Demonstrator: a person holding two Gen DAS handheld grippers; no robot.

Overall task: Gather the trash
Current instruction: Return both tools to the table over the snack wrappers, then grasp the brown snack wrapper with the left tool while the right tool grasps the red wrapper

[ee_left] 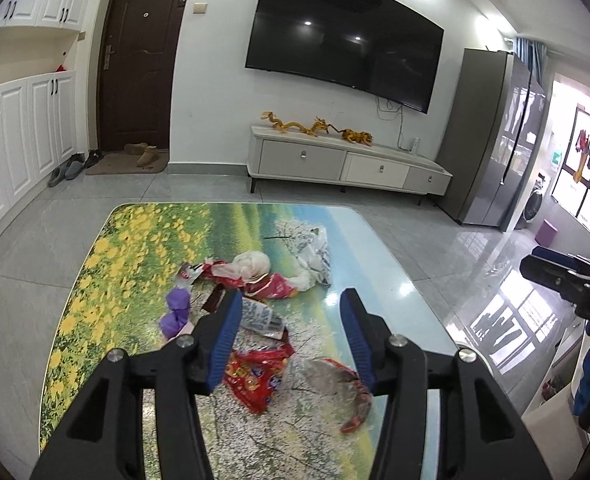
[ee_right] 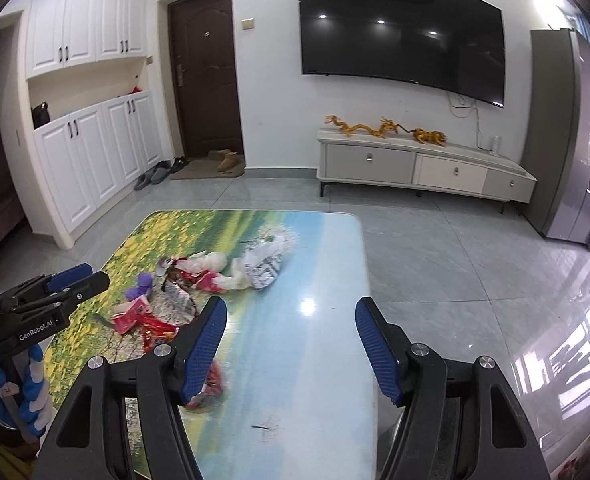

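Trash lies scattered on a low table [ee_left: 135, 240] with a flower-meadow print. There are red snack wrappers [ee_left: 255, 380], a crumpled white tissue [ee_left: 253, 262], a printed white plastic bag [ee_left: 315, 256] and a purple wrapper [ee_left: 177, 308]. My left gripper [ee_left: 291, 300] is open and empty, held above the red wrappers. My right gripper [ee_right: 291, 308] is open and empty over the table's bare right side [ee_right: 319, 360], with the trash pile [ee_right: 215, 276] ahead to its left. The left gripper also shows in the right wrist view [ee_right: 79, 280].
A white TV stand [ee_left: 347, 164] with yellow dragon figures stands against the far wall under a wall TV [ee_left: 343, 36]. A grey fridge [ee_left: 491, 140] is at the right. White cabinets [ee_left: 19, 132], a dark door [ee_left: 139, 60] and shoes are at the left. Tiled floor surrounds the table.
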